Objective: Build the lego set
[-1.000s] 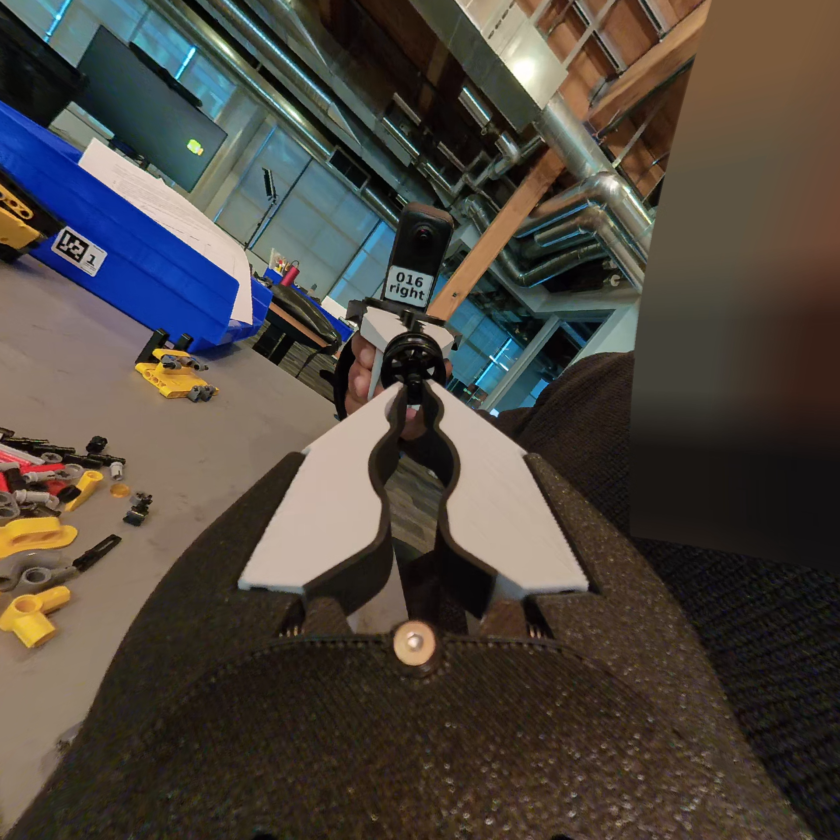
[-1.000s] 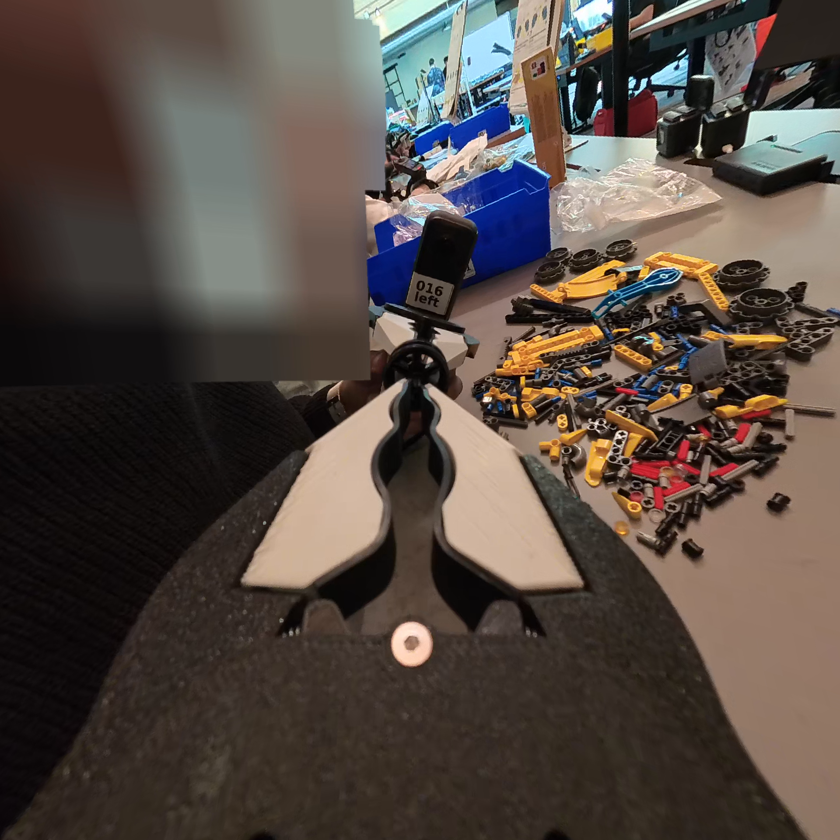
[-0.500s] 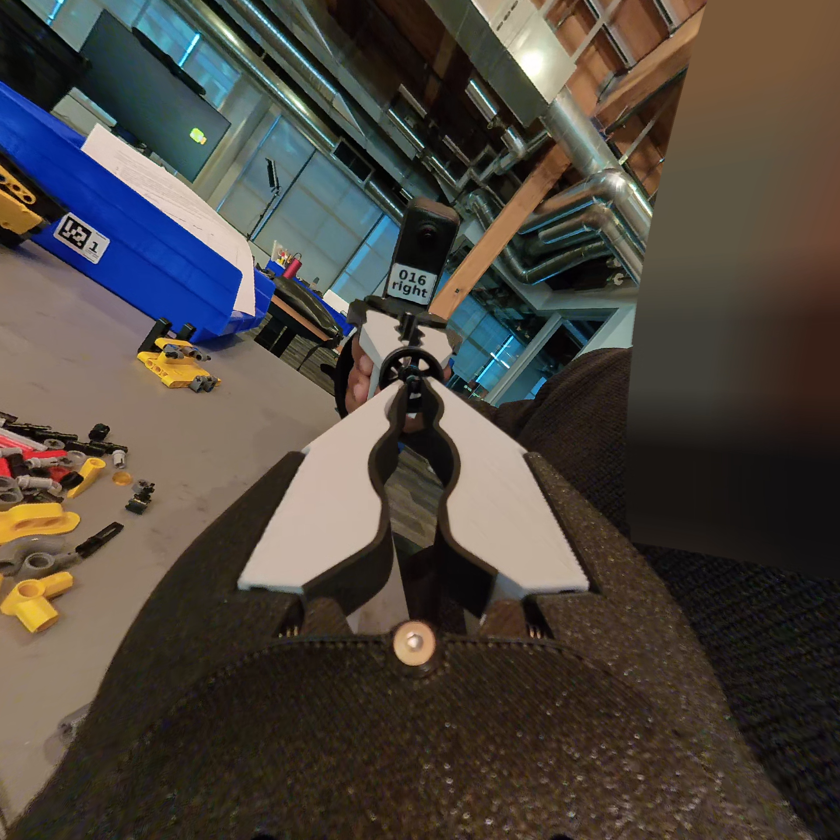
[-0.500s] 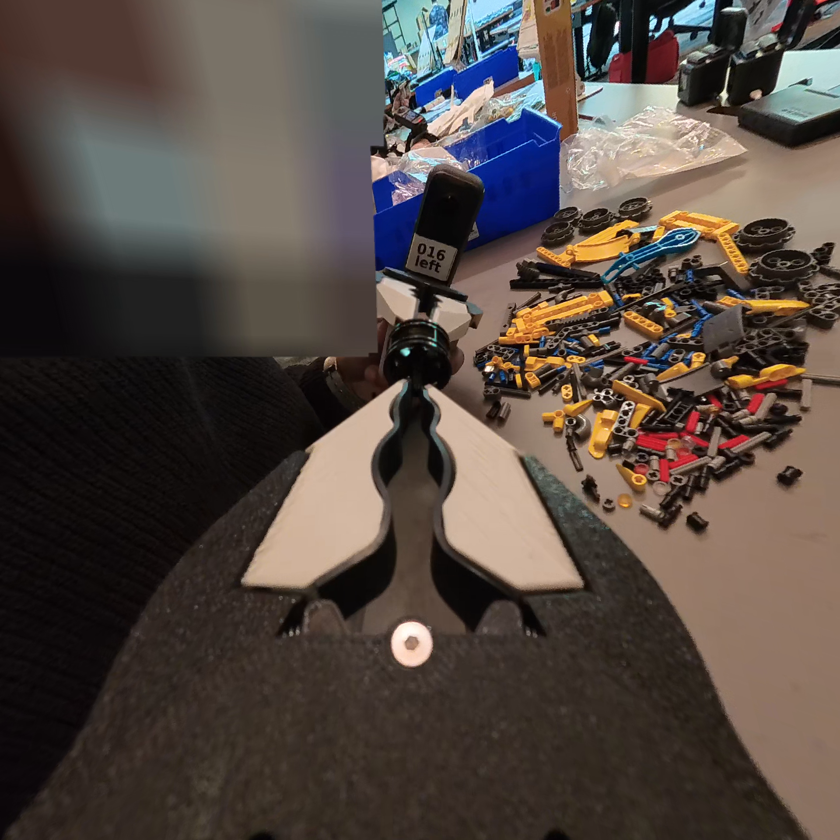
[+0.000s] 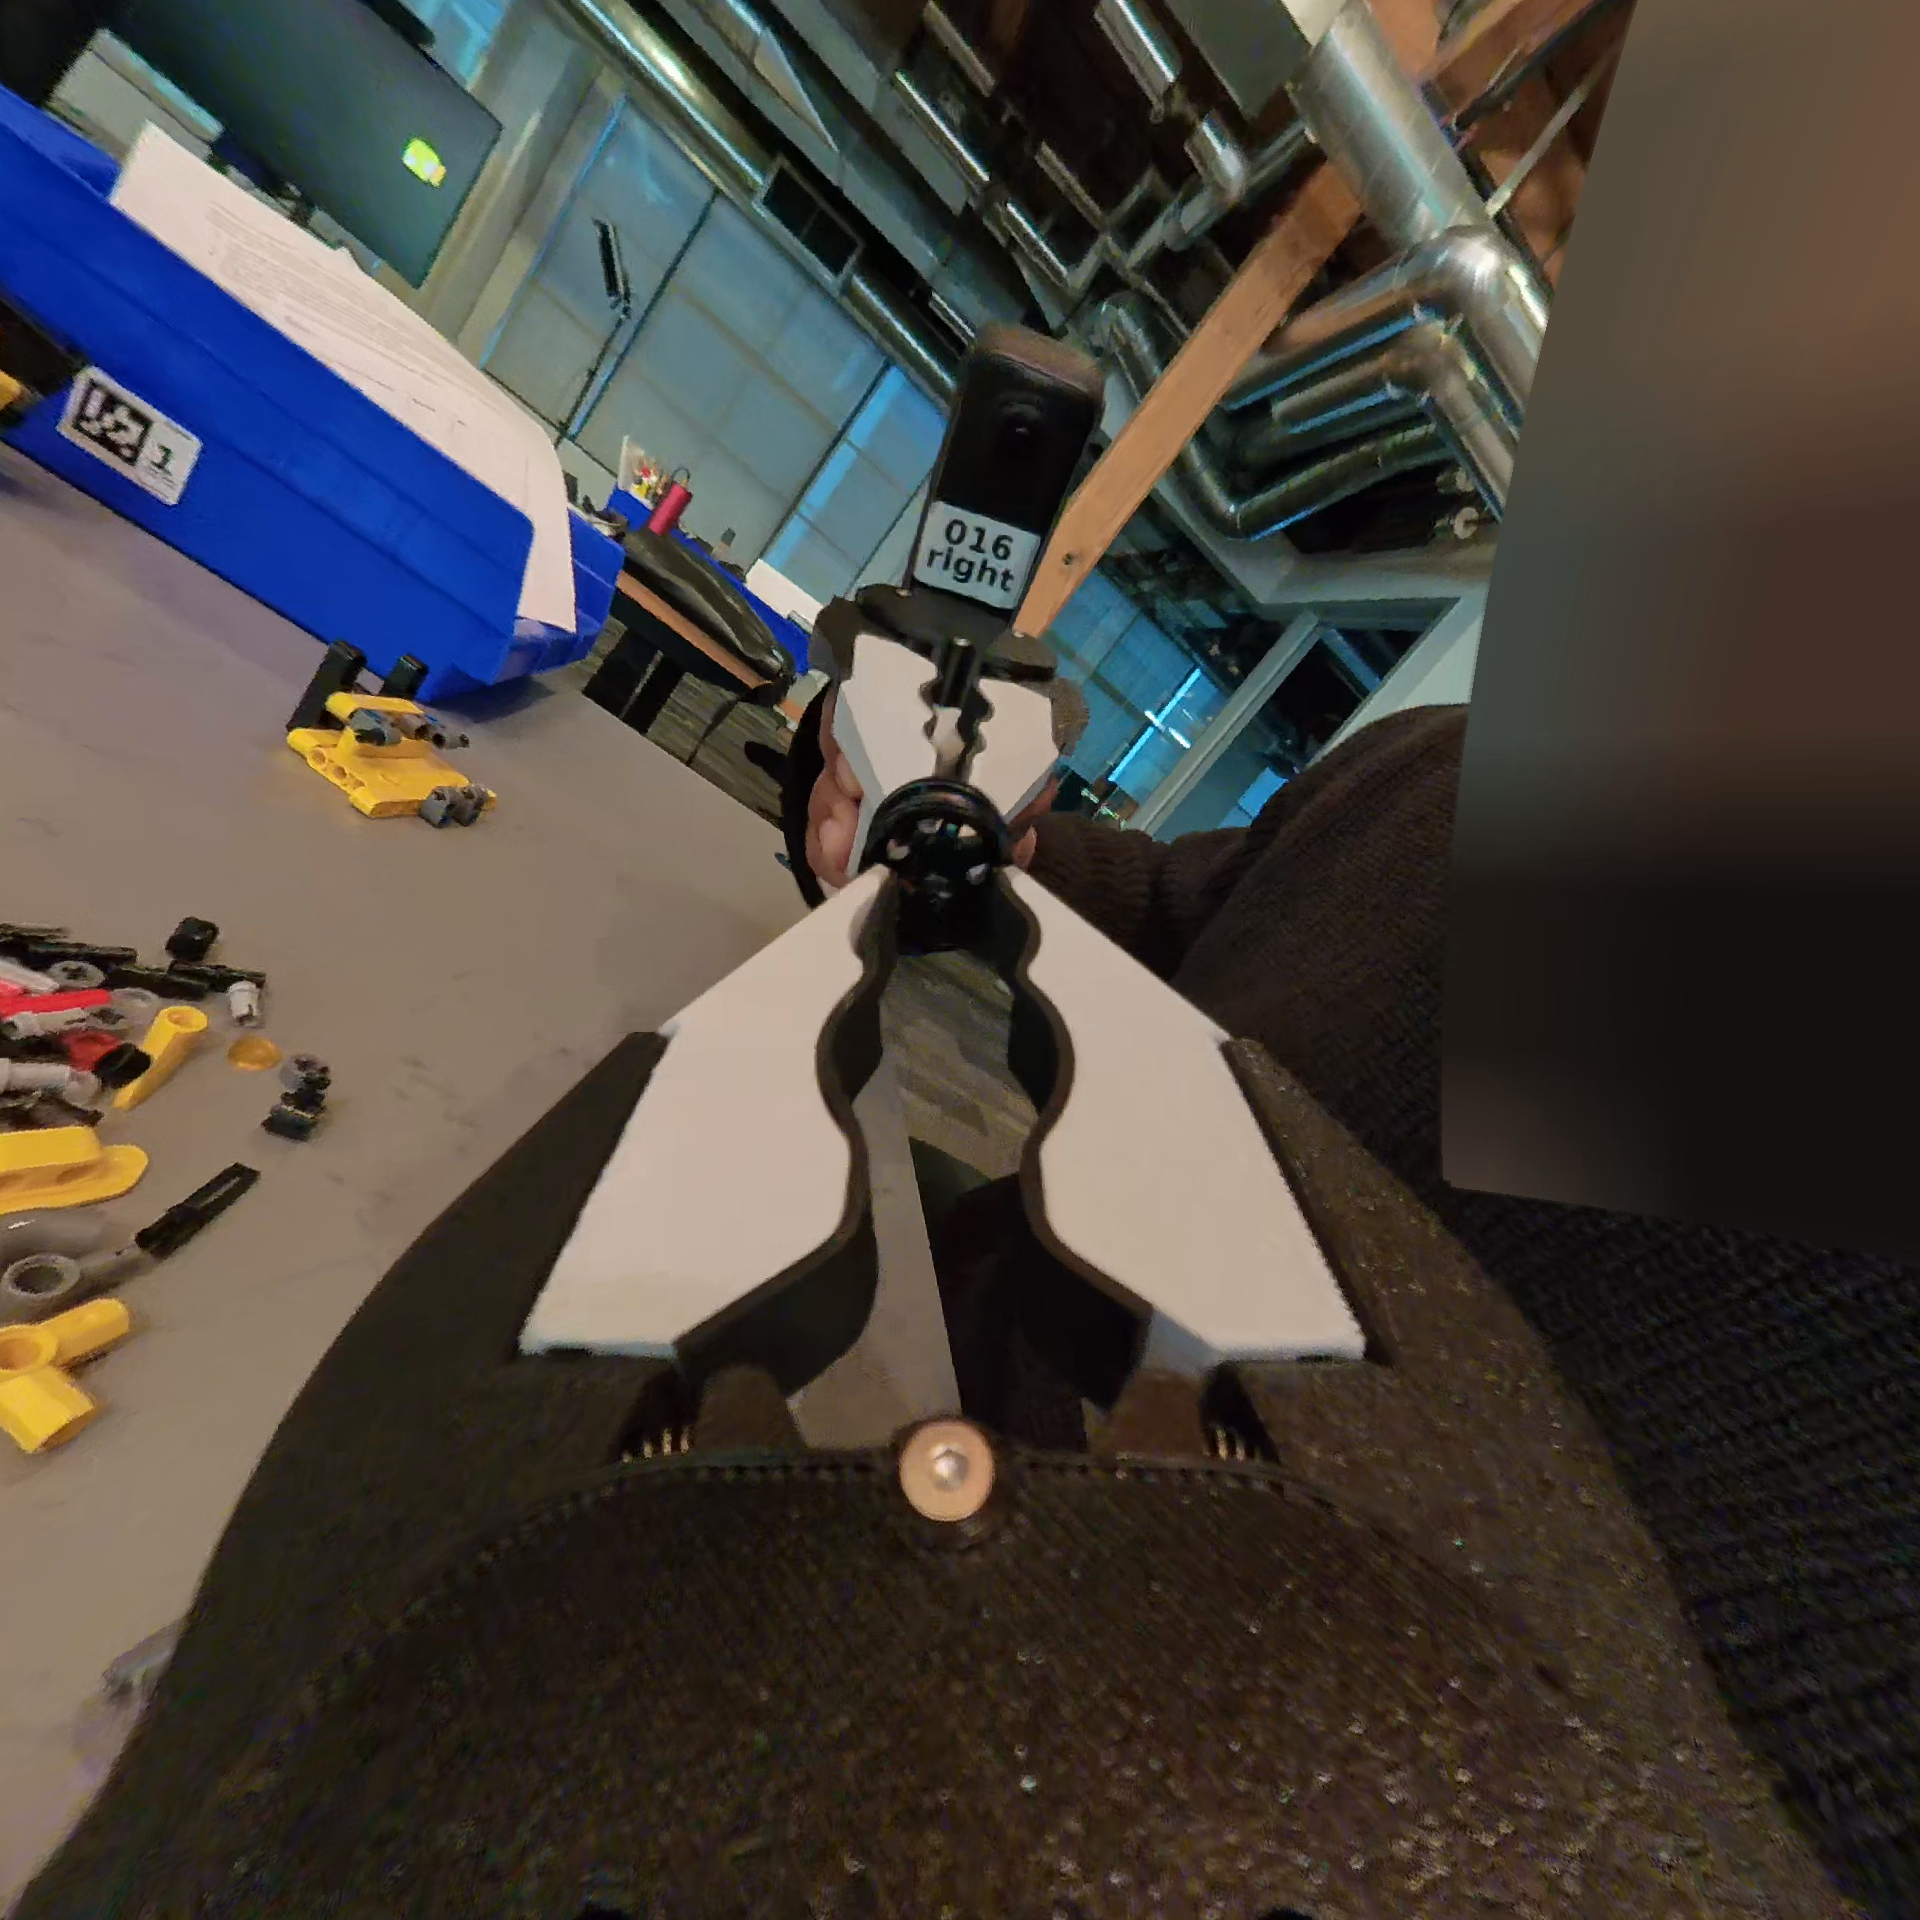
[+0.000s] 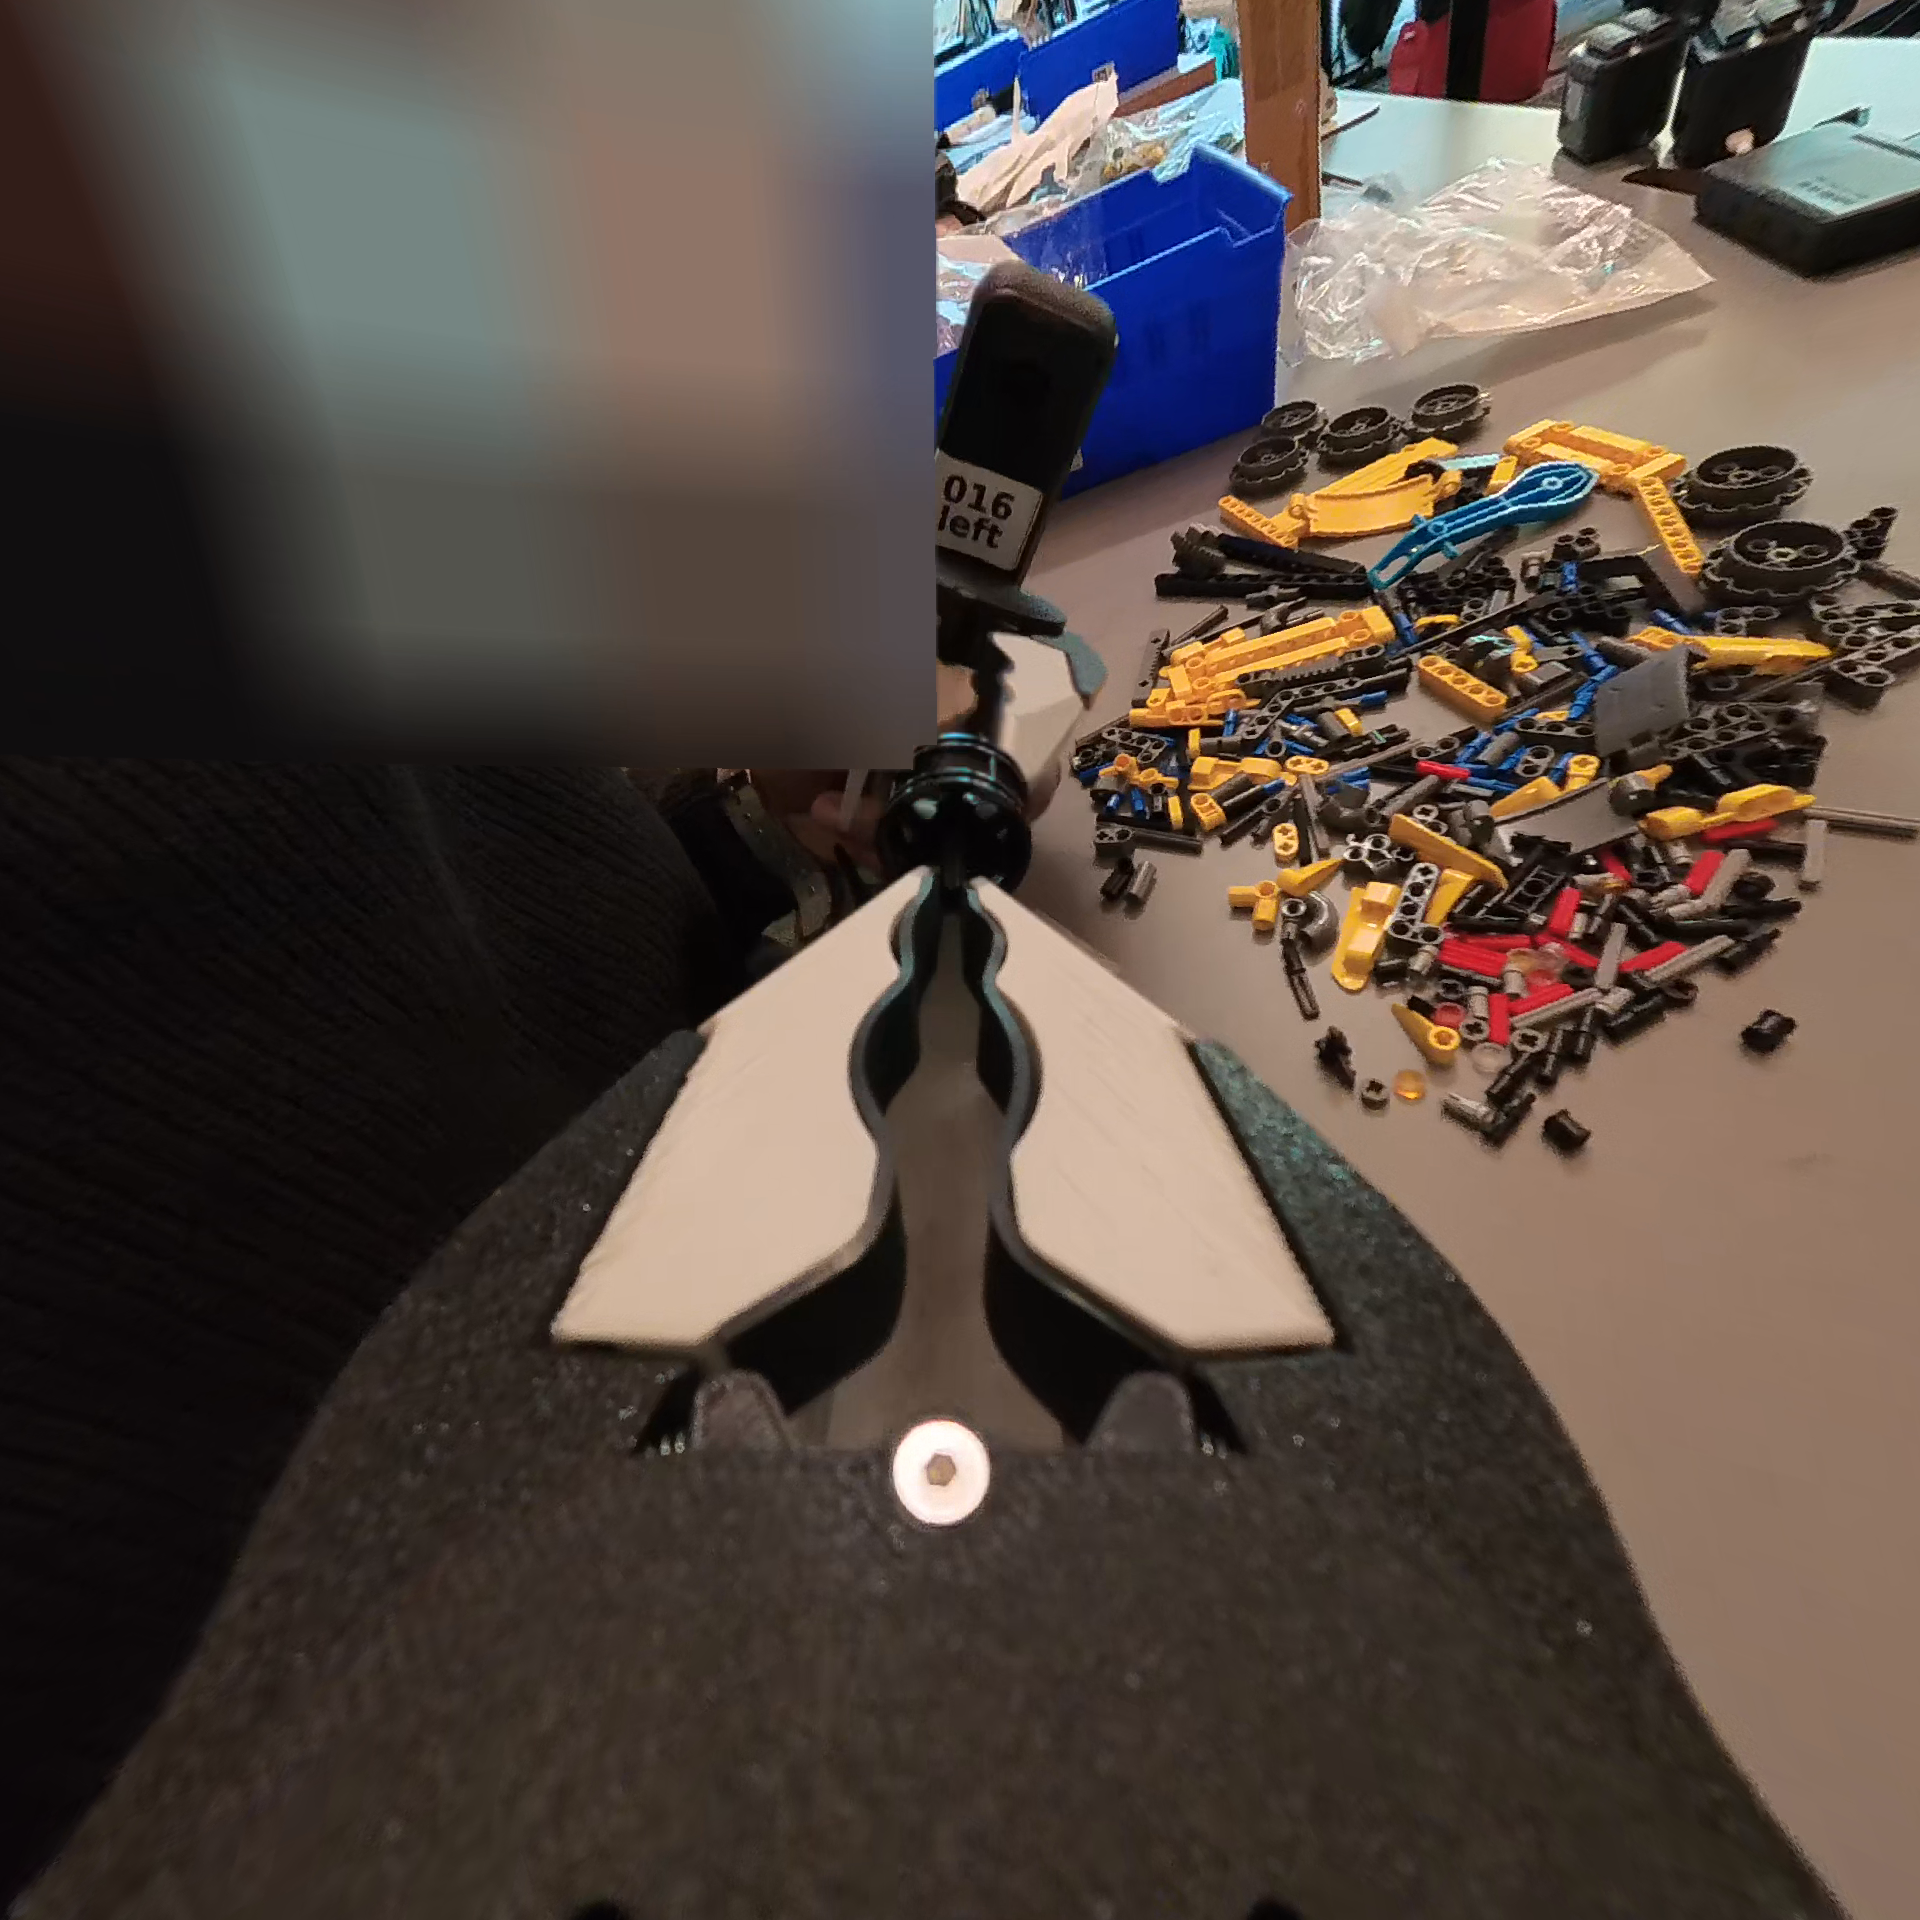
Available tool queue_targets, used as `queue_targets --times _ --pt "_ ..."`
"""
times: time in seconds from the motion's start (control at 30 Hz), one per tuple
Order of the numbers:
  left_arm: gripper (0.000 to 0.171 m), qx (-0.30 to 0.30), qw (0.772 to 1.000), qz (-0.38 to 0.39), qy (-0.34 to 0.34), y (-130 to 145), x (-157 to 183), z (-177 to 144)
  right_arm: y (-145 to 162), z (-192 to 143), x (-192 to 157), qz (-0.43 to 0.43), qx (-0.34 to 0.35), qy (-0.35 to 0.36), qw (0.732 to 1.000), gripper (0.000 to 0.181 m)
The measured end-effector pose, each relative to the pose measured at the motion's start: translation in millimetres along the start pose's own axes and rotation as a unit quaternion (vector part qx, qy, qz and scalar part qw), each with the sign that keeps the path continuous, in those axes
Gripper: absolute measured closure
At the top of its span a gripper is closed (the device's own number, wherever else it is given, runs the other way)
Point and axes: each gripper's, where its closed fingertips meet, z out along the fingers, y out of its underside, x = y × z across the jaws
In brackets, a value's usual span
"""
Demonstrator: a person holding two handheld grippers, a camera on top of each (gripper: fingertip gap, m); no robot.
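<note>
My two grippers face each other above the near edge of the grey table (image 6: 1621, 1351). A small black spoked wheel (image 5: 940, 847) sits between them. My left gripper (image 5: 945, 894) is shut on the wheel's rim. My right gripper (image 6: 951, 883) has its tips nearly together on a thin dark axle at the wheel (image 6: 961, 821). The right gripper also shows in the left wrist view (image 5: 940, 764), just behind the wheel, with a hand around it. In the right wrist view the left gripper is mostly hidden; one white finger (image 6: 1039, 717) shows.
A heap of yellow, black, blue and red building pieces (image 6: 1507, 779) lies right of the grippers, with loose ones (image 5: 94, 1091) near the left gripper. A small yellow assembly (image 5: 379, 743), blue bins (image 6: 1164, 281) (image 5: 260, 436) and a plastic bag (image 6: 1475, 249) lie farther back. A dark sleeve (image 5: 1351, 935) is close.
Both grippers have shifted and tilted while staying tip to tip. The wheel, first seen face-on, now shows partly from the side. The left jaws look slightly wider apart around it.
</note>
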Motion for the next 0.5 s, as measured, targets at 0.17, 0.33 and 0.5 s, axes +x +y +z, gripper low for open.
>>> queue_targets --times 0.17,0.33,0.5 --pt "0.169 -0.005 1.000 0.002 0.000 1.0 0.7 -1.6 0.3 -1.3 -2.3 -0.003 0.009 -0.005 1.000 0.179" --pt "0.170 -0.030 0.999 0.022 -0.013 7.0 0.3 -2.5 3.6 -4.1 -2.7 0.007 0.028 -0.015 0.999 0.179" --pt "0.164 -0.040 0.999 0.020 -0.009 11.2 1.0 -0.6 8.8 -5.3 -2.3 0.011 0.035 -0.024 0.999 0.179"
